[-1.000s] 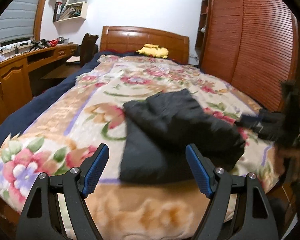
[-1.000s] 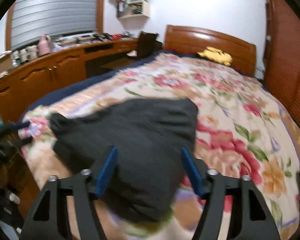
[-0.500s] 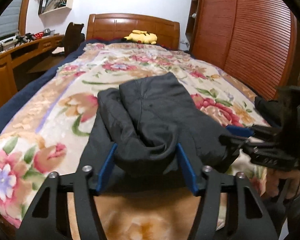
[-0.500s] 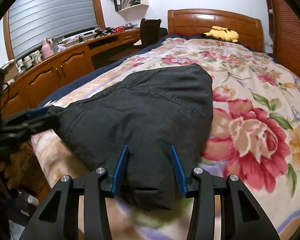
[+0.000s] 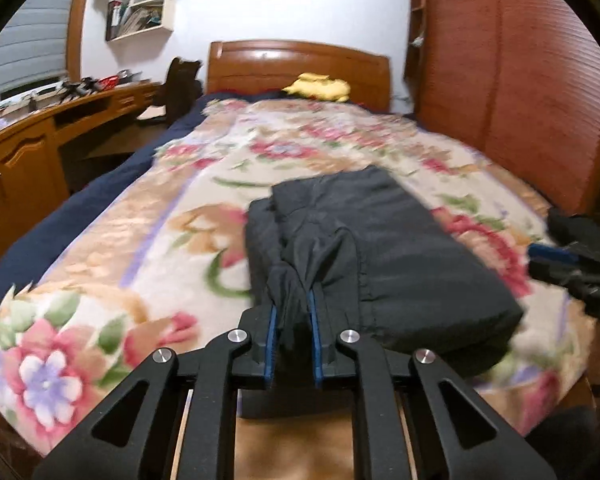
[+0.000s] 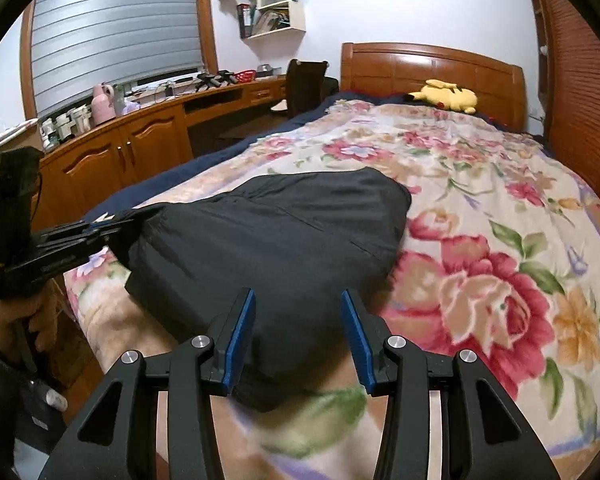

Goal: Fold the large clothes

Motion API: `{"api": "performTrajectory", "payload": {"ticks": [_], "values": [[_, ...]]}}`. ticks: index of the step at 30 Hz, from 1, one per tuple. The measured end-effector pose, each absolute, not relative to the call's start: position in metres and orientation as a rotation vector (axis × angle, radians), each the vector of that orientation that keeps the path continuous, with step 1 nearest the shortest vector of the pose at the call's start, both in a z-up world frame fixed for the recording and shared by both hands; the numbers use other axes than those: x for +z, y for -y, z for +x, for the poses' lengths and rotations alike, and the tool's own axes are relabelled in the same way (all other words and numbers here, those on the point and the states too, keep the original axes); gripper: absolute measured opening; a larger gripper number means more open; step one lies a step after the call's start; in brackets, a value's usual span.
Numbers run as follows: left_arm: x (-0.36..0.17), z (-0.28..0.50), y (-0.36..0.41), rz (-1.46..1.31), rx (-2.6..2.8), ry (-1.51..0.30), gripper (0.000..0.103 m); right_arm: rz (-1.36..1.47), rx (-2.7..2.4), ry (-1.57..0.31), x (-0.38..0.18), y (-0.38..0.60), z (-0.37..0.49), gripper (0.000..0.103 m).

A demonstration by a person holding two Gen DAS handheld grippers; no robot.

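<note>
Right now I have the wide bed with the floral fleece blanket (image 5: 168,240) under both cameras, and I will place everything against it. Along the bed's left side runs the long wooden desk with cupboard doors (image 6: 112,152); on the bed's right stands the reddish slatted wardrobe (image 5: 540,92). At the bed's head rises the curved wooden headboard (image 6: 432,64), with a yellow plush toy (image 6: 446,96) lying just before it on the blanket.

Near the foot of the bed, roughly in the middle of its width, lies the dark grey, partly folded garment (image 5: 400,248). My left gripper (image 5: 293,344) reaches in from the bed's foot edge, its jaws closing and already pinching a bunched fold at the garment's near left corner between the blue pads. My right gripper (image 6: 298,340) sits at the same foot edge, nearer the wardrobe side; its jaws are closing too, the garment's near edge lies between them, but the pads stand apart from the cloth.

A hand (image 6: 18,320) grips the left gripper's handle.
</note>
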State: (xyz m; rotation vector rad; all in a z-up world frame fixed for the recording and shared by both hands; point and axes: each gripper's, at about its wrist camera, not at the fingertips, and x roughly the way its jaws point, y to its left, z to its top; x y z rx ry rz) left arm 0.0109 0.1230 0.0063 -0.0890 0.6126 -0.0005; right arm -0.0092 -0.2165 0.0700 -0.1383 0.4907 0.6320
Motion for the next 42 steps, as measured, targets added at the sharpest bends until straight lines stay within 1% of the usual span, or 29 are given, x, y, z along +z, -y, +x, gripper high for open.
{"api": "performTrajectory", "payload": {"ticks": [2, 8, 12, 16, 19, 20, 21, 23, 24, 25, 26, 27, 35, 42], "values": [[-0.006, 0.013, -0.133, -0.112, 0.004, -0.639, 0.015, -0.156, 0.654, -0.490, 0.067, 0.206, -0.010, 0.032], [-0.022, 0.009, -0.133, -0.107, 0.001, -0.665, 0.015, -0.184, 0.694, -0.536, 0.041, 0.175, -0.006, 0.026], [-0.023, 0.006, -0.131, -0.110, -0.022, -0.666, 0.016, -0.233, 0.684, -0.604, 0.022, 0.169, -0.002, 0.025], [-0.023, 0.000, -0.132, -0.096, -0.010, -0.662, 0.018, -0.221, 0.694, -0.633, 0.023, 0.170, 0.005, 0.025], [-0.021, -0.007, -0.137, -0.104, -0.002, -0.653, 0.030, -0.249, 0.680, -0.622, 0.025, 0.166, 0.003, 0.025], [-0.019, -0.011, -0.140, -0.111, -0.002, -0.644, 0.040, -0.251, 0.674, -0.621, 0.026, 0.165, 0.004, 0.025], [-0.018, -0.015, -0.143, -0.120, -0.004, -0.629, 0.045, -0.252, 0.671, -0.619, 0.026, 0.165, 0.004, 0.025], [-0.017, -0.021, -0.149, -0.135, -0.020, -0.618, 0.046, -0.253, 0.671, -0.616, 0.027, 0.165, 0.002, 0.025], [-0.017, -0.023, -0.152, -0.137, -0.023, -0.619, 0.051, -0.250, 0.673, -0.616, 0.027, 0.165, 0.002, 0.025], [-0.017, -0.025, -0.154, -0.137, -0.024, -0.618, 0.058, -0.247, 0.675, -0.614, 0.026, 0.166, 0.001, 0.025], [-0.018, -0.028, -0.156, -0.137, -0.025, -0.613, 0.077, -0.245, 0.677, -0.613, 0.026, 0.167, 0.002, 0.025], [-0.019, -0.032, -0.159, -0.140, -0.026, -0.601, 0.085, -0.244, 0.678, -0.612, 0.025, 0.168, 0.002, 0.025], [-0.027, -0.038, -0.160, -0.123, -0.006, -0.600, 0.085, -0.266, 0.664, -0.593, 0.025, 0.169, -0.005, 0.025], [-0.022, -0.039, -0.159, -0.106, 0.015, -0.600, 0.085, -0.307, 0.678, -0.585, 0.029, 0.170, -0.005, 0.025]]}}
